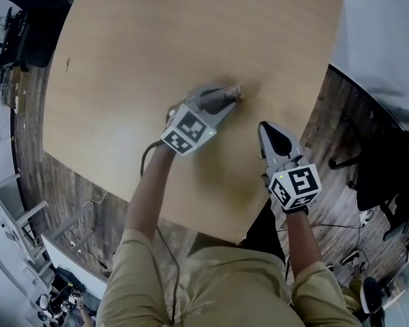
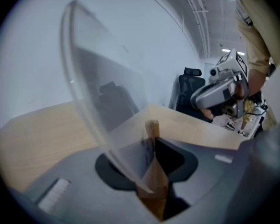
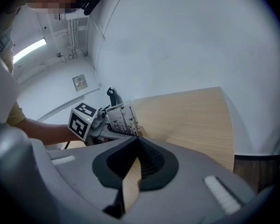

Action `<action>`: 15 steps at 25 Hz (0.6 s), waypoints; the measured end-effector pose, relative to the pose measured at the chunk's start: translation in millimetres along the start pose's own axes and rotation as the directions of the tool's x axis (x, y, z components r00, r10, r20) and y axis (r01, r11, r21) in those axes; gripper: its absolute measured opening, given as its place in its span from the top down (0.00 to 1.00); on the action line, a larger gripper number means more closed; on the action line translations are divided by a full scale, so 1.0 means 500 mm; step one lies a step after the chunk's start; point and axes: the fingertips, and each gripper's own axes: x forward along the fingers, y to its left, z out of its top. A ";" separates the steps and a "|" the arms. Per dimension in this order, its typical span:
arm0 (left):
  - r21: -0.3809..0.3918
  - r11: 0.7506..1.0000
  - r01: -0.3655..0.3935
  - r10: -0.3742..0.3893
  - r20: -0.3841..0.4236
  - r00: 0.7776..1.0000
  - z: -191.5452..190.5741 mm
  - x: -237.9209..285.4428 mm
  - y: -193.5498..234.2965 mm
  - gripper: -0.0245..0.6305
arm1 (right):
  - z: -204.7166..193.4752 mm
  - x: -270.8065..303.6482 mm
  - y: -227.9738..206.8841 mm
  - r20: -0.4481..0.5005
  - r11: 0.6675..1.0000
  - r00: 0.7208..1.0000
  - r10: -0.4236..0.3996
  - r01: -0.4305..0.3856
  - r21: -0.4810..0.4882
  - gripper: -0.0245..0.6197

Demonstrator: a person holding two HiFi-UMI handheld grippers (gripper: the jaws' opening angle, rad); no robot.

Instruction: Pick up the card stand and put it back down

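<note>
Status at inspection: the pick-up step is under way; the put-down is not yet done.

The left gripper (image 1: 221, 101) is clamped on the card stand (image 1: 236, 94). In the left gripper view the wooden base (image 2: 151, 130) sits wedged between the jaws, with the clear panel (image 2: 102, 97) rising up and away from them to the left. The right gripper view shows the printed card (image 3: 122, 119) standing in front of that gripper's marker cube.

Whether the base has left the table (image 1: 157, 33) cannot be confirmed; the head view is blurred there.

The right gripper (image 1: 267, 131) hovers to the right of the left one, apart from the stand. Its jaws are drawn together with nothing between them.

Outstanding, in my judgement: confirm the lift, lower the stand upright, release.
</note>
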 end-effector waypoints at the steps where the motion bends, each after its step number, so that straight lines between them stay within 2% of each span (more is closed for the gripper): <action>1: -0.001 1.000 0.002 -0.002 -0.001 1.000 0.000 0.002 -0.005 0.78 | -0.001 -0.006 -0.001 0.003 1.000 1.000 -0.001 0.001 0.000 0.95; 4: 0.008 1.000 0.004 -0.004 -0.006 1.000 0.000 0.007 -0.019 0.85 | 0.001 -0.020 -0.003 0.013 1.000 1.000 -0.004 0.004 -0.004 0.95; 11: 0.013 1.000 0.027 -0.026 -0.039 0.999 0.004 0.000 -0.063 0.87 | 0.018 -0.070 0.007 0.034 1.000 0.999 -0.018 0.019 -0.020 0.95; 15: 0.008 1.000 0.013 -0.012 -0.029 0.999 0.027 -0.018 -0.094 0.88 | 0.041 -0.100 0.022 0.057 0.999 0.998 -0.016 0.019 -0.041 0.95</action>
